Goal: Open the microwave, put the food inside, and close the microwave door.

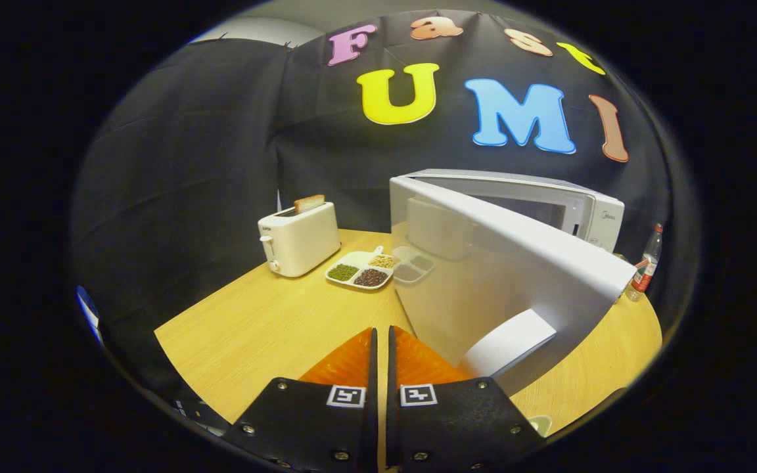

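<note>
blocking: open microwave door (503, 276) just ahead | gripper (382, 332) clenched, seemingly empty | toaster (299, 240), tray (360, 270) beyond

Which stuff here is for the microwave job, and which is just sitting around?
For the job: microwave, its open door, the divided food tray, and the claw, fingers closed together and holding nothing.

Just lying about: toaster with toast, bottle.

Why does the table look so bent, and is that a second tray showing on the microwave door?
In the gripper view the fisheye lens bows the table edge and the microwave. The open glossy microwave door mirrors the divided tray and toaster; no second tray. The gripper, fingers nearly together, holds nothing.
</note>
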`<action>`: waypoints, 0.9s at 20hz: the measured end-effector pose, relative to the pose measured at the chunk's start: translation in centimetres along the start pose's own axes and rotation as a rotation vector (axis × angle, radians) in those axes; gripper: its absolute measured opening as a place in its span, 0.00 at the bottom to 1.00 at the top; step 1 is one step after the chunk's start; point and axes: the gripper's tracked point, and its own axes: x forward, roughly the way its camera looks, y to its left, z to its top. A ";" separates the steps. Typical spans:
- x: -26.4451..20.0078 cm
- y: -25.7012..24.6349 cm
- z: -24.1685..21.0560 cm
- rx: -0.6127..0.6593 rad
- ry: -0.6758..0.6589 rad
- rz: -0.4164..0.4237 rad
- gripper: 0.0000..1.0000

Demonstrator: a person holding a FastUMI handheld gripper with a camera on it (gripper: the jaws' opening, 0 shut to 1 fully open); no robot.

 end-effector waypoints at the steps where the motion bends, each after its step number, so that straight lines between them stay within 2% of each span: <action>1: 0.0 -0.8 0.3 0.014 -0.004 -0.009 0.05; 18: 3.9 -12.9 3.6 0.094 -0.048 -0.190 0.05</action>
